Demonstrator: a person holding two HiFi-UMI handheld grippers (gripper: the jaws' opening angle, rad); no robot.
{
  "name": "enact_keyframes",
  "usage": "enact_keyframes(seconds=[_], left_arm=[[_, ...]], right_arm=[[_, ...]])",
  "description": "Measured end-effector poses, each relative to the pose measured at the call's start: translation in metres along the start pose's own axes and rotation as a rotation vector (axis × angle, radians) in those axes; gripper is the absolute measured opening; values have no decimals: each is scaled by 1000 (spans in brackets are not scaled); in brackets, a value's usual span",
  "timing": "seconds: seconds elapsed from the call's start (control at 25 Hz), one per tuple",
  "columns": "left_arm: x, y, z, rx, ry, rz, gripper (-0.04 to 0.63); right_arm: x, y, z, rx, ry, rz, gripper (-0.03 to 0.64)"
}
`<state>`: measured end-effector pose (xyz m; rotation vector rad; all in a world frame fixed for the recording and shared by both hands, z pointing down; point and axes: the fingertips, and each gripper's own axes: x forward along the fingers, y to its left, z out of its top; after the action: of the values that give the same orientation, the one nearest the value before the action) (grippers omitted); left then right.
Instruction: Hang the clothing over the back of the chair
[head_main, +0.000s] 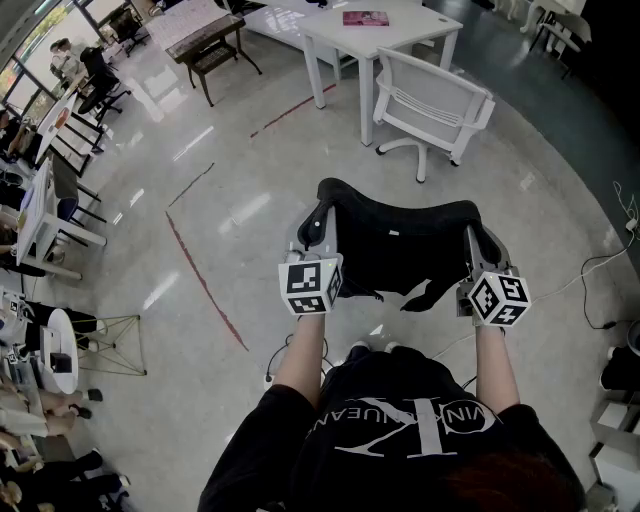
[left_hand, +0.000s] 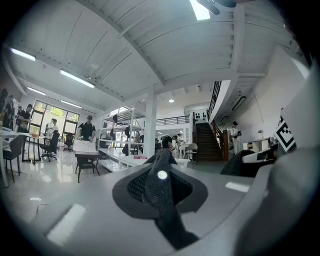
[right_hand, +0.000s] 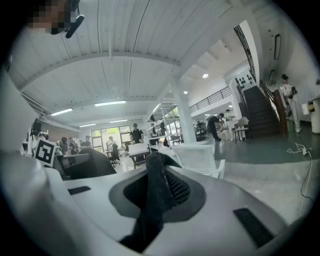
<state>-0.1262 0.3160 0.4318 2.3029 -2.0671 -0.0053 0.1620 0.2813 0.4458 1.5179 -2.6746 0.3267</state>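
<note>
I hold a black garment (head_main: 400, 250) spread level between my two grippers, in front of my chest. My left gripper (head_main: 320, 218) is shut on its left edge, and the fabric (left_hand: 161, 190) shows pinched between the jaws. The right gripper (head_main: 480, 238) is shut on the right edge, with a dark fold (right_hand: 154, 197) pressed between its jaws. The white chair (head_main: 432, 103) stands on the floor beyond the garment, a little to the right, its back towards me. It also shows ahead in the right gripper view as the white chair (right_hand: 200, 157).
A white table (head_main: 375, 40) with a pink book (head_main: 366, 18) stands behind the chair. A dark bench (head_main: 210, 48) is at the far left. Red tape (head_main: 205, 285) runs across the shiny floor. Cables (head_main: 600, 270) lie at the right. People sit at desks (head_main: 45, 200) along the left.
</note>
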Motion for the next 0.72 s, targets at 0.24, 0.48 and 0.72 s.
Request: enact_keyframes(seconds=[0.24, 0.48, 0.72], left_arm=[[0, 2, 2, 15, -5, -5, 38], [5, -1, 3, 18, -7, -14, 38], [16, 2, 2, 20, -12, -43, 40]], right_arm=[[-1, 2, 0, -11, -9, -5, 52], [-2, -2, 1, -12, -12, -16, 52], [5, -7, 2, -11, -24, -44, 52]])
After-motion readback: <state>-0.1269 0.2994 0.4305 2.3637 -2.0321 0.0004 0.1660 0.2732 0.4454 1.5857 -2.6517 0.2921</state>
